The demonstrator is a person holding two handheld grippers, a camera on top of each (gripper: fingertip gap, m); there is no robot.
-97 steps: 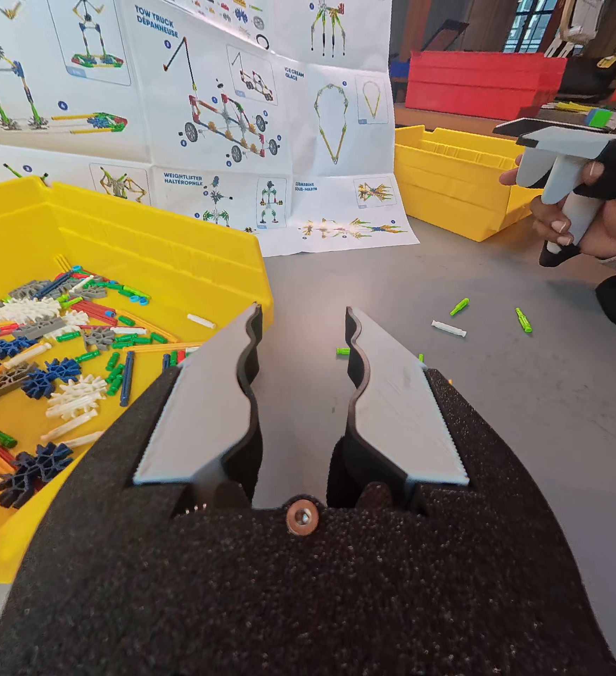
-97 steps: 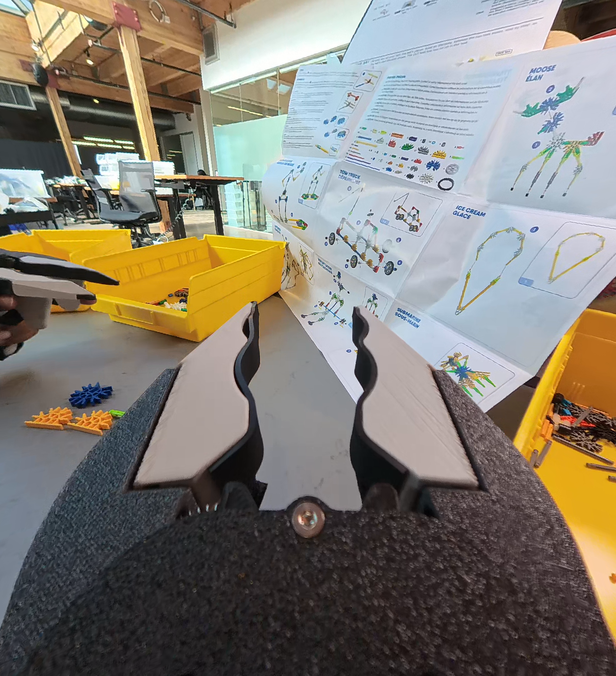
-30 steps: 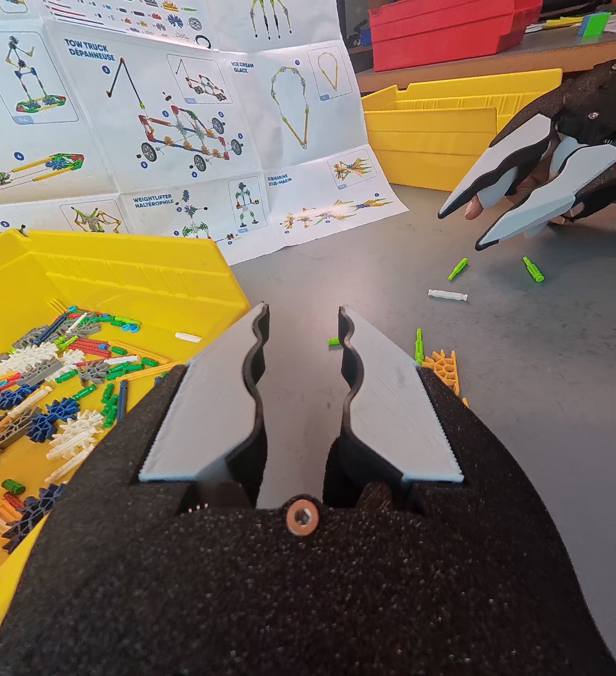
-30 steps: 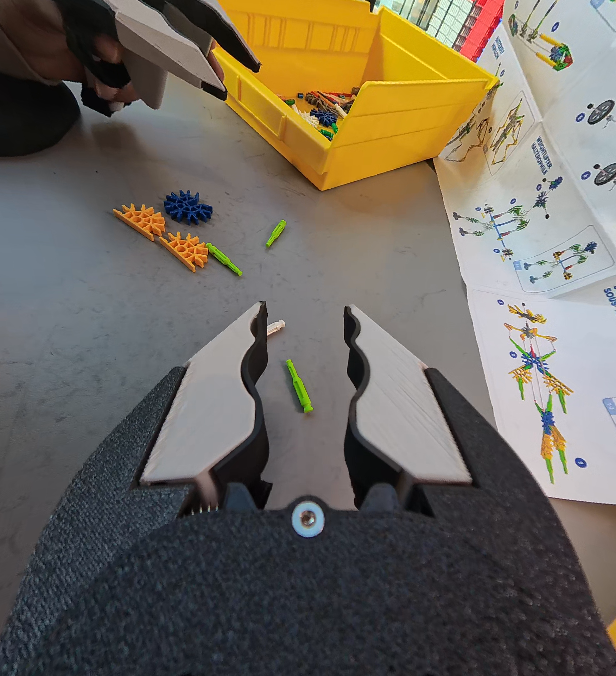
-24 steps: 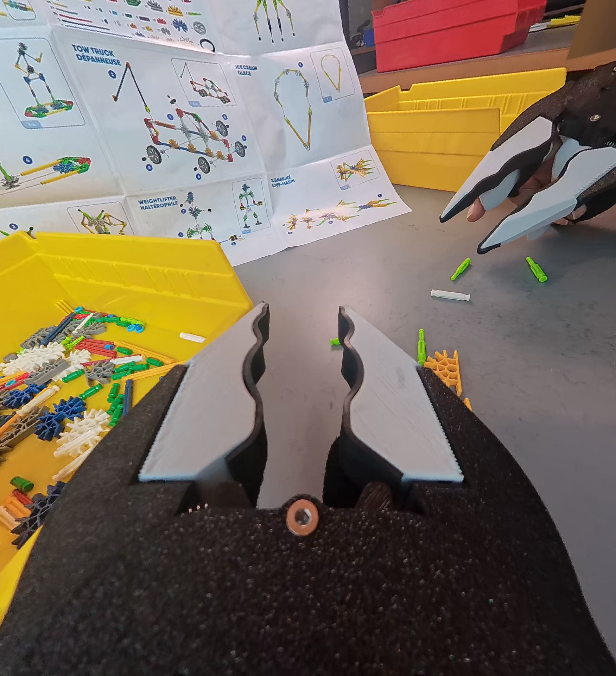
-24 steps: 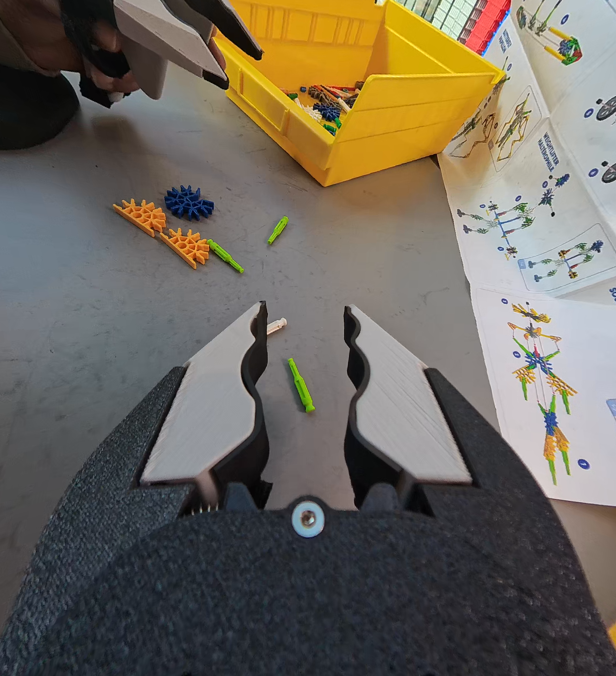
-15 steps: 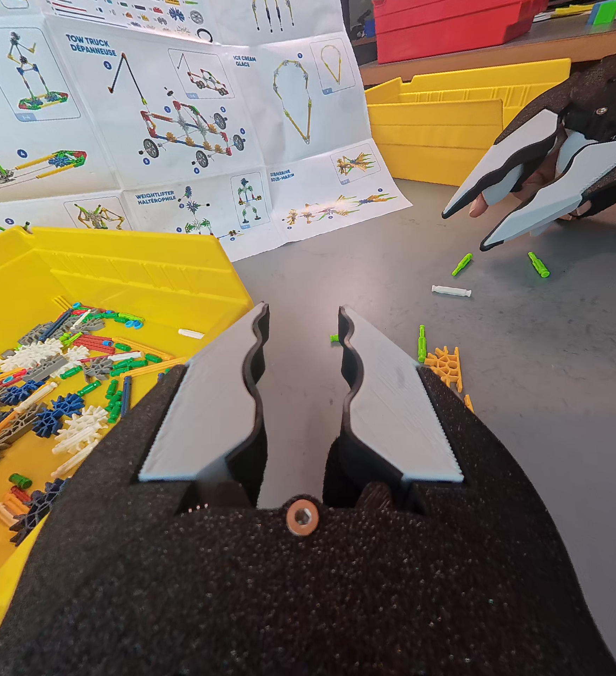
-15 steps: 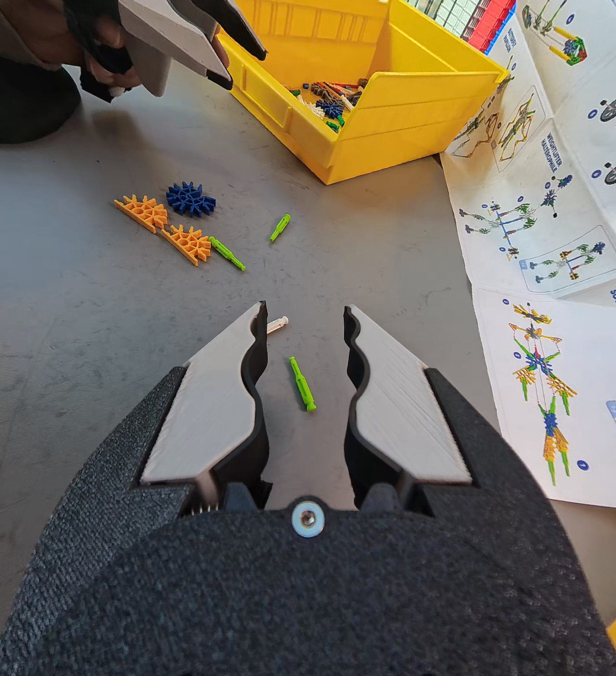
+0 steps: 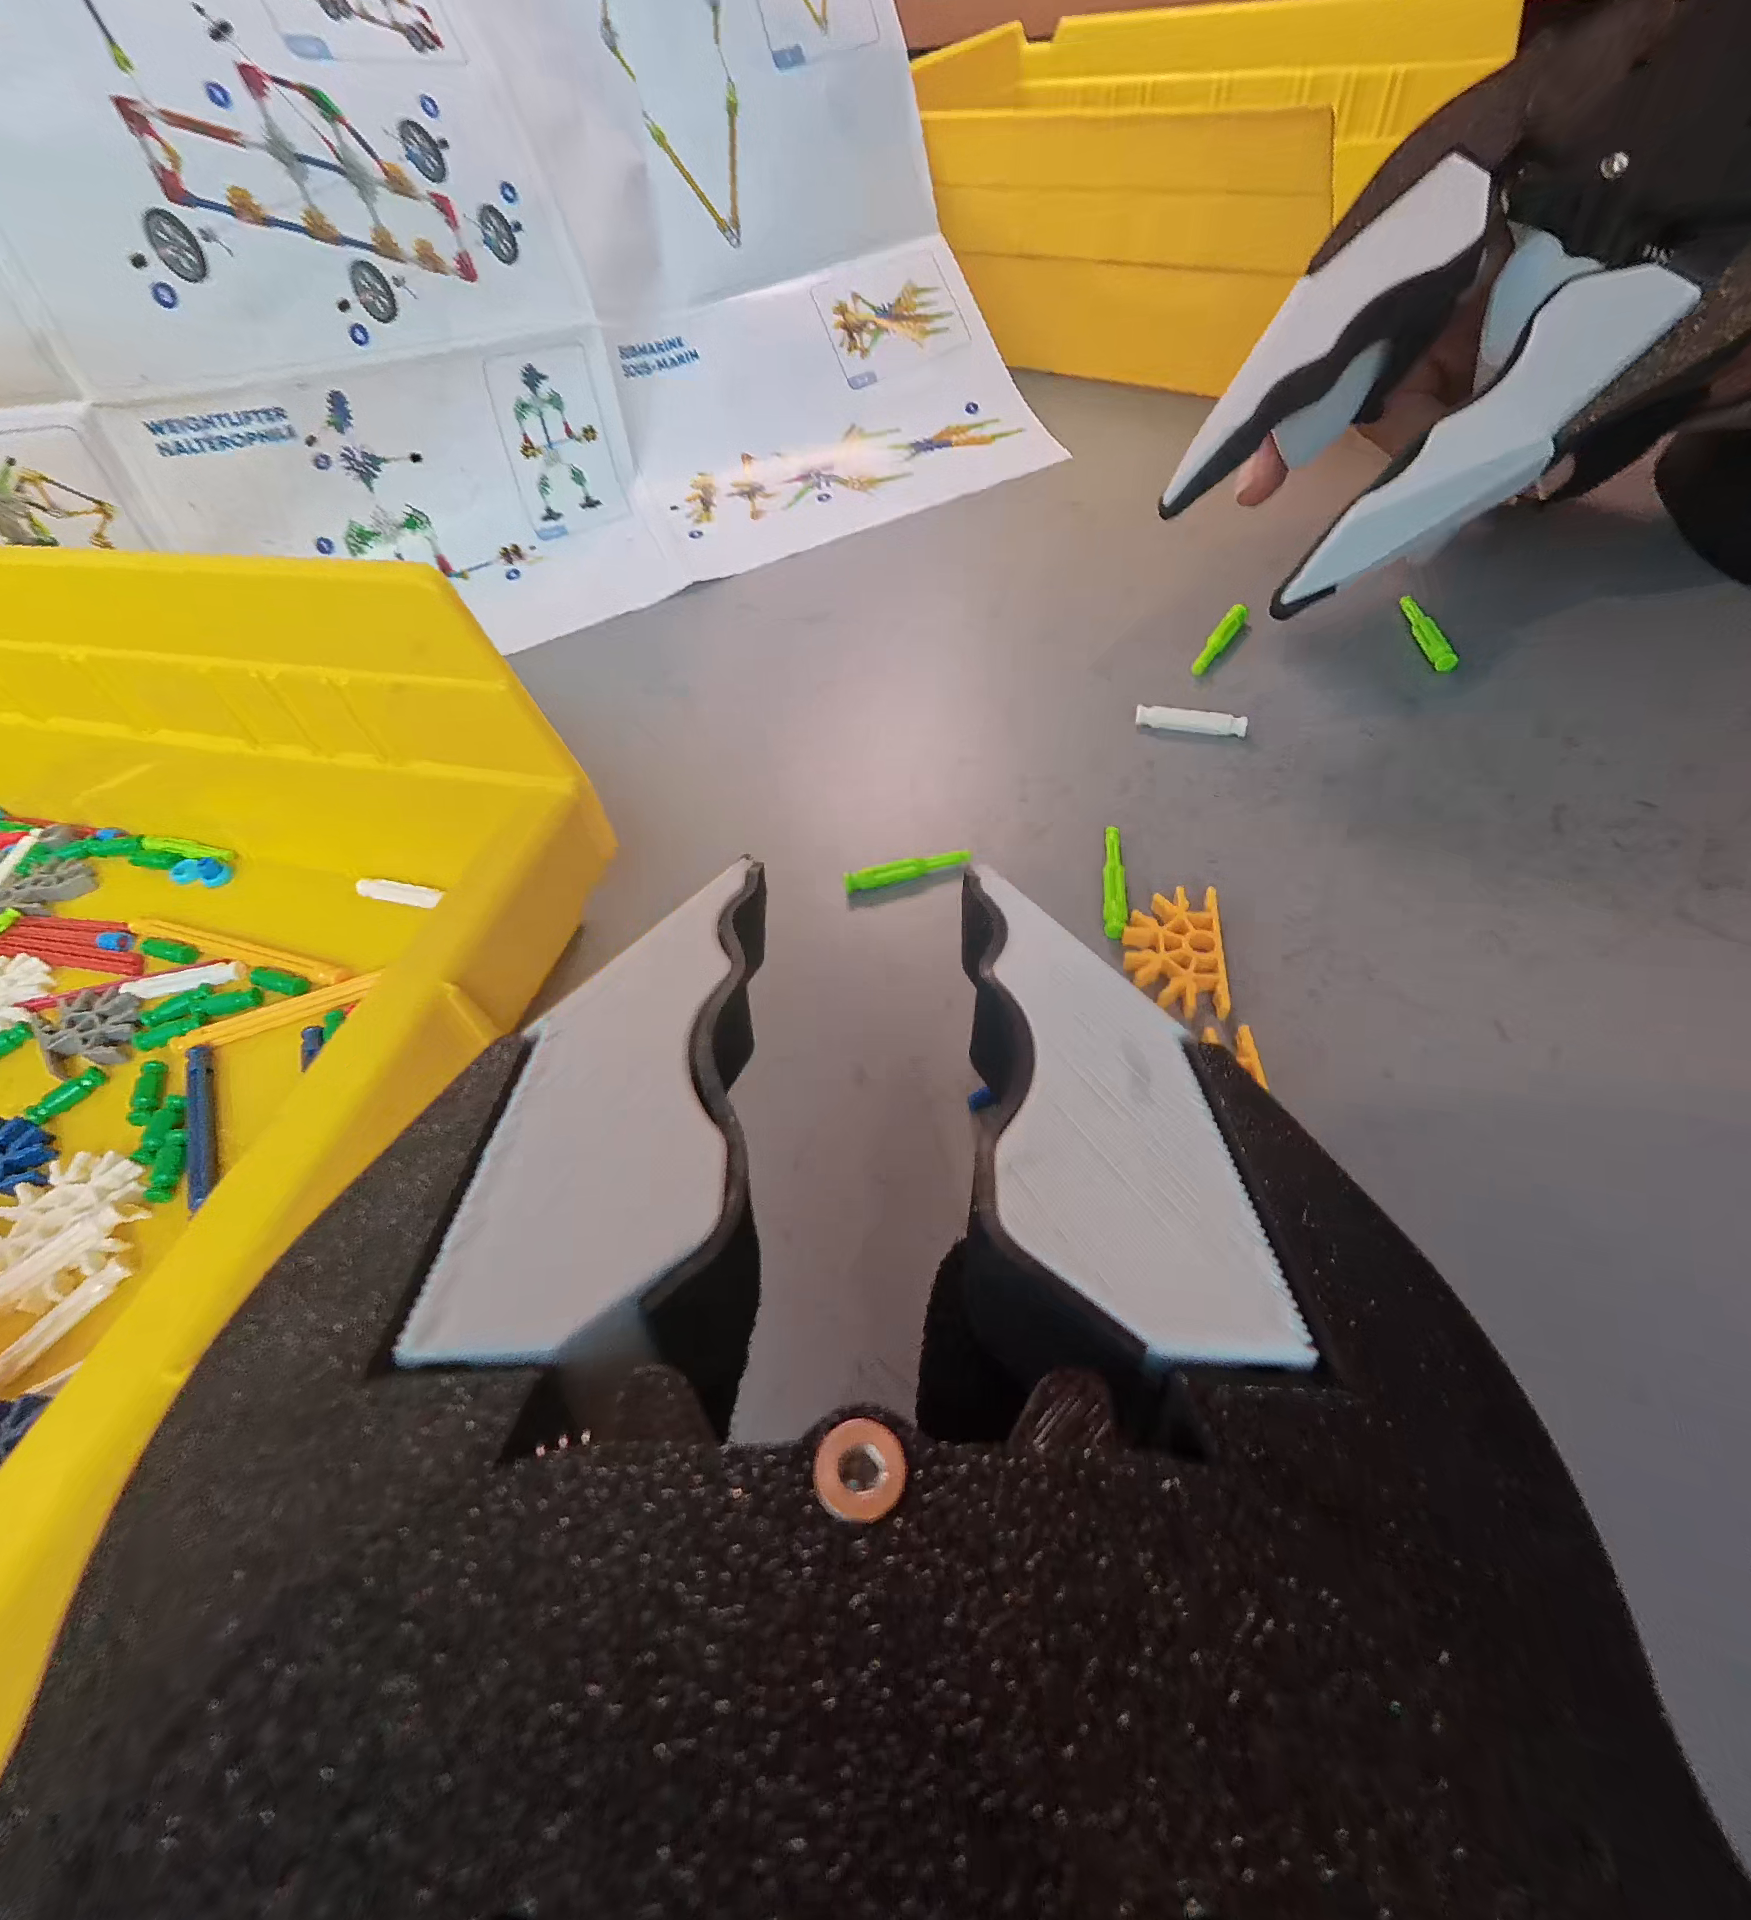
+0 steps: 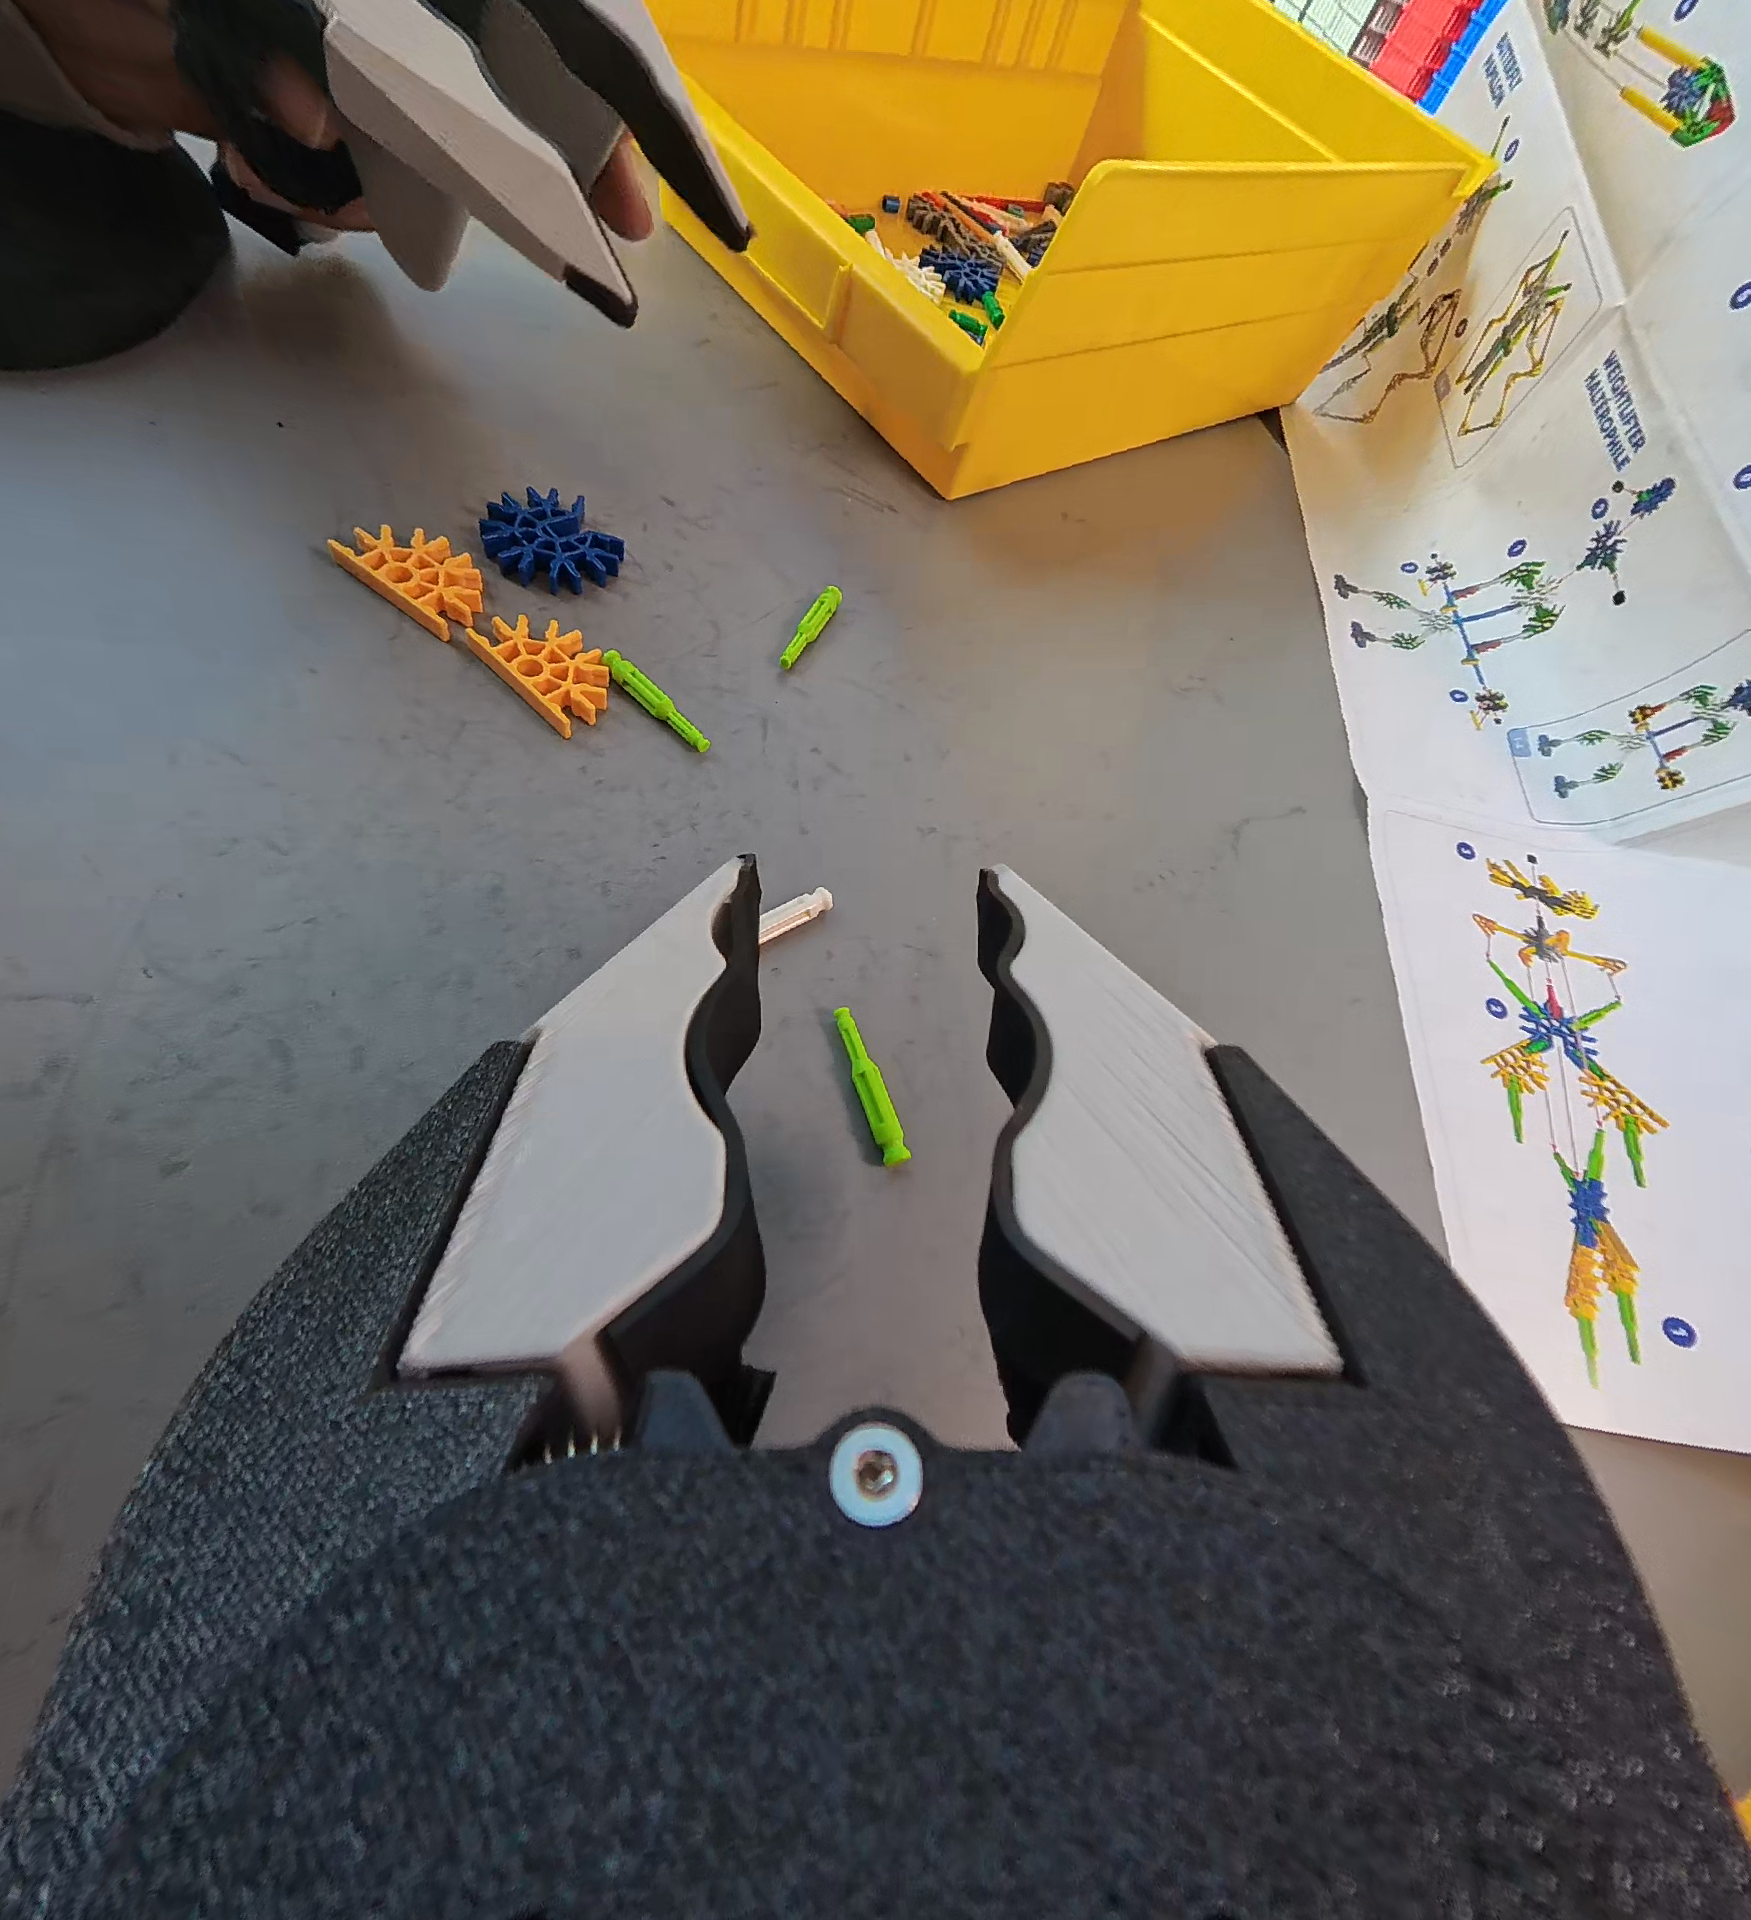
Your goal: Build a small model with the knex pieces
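My left gripper (image 9: 860,873) is open and empty, low over the grey table. A green rod (image 9: 907,871) lies just beyond its fingertips. An orange connector (image 9: 1177,951) and another green rod (image 9: 1113,883) lie right of its right finger. My right gripper (image 10: 866,873) is open and empty, with a green rod (image 10: 871,1086) lying on the table between its fingers. A white rod (image 10: 796,914) pokes out beside its left fingertip. Each gripper shows in the other's view, open: the right one (image 9: 1224,561), the left one (image 10: 679,272).
A yellow bin (image 9: 227,727) with several loose parts stands left of my left gripper. Another yellow bin (image 9: 1131,208) stands behind. A folded instruction sheet (image 9: 538,312) is propped at the back. Two orange connectors (image 10: 414,577) and a blue one (image 10: 551,540) lie on the table. The tips of one gripper are about 15 centimetres away from the tips of the other. My left gripper's tips are some 8 centimetres from the orange connector (image 9: 1177,951). My right wrist view (image 10: 547,660) looks at it from another angle.
My left gripper has tipped down and moved closer to the table, so the green rod ahead of its tips now shows whole. My right gripper has barely shifted over its green rod.
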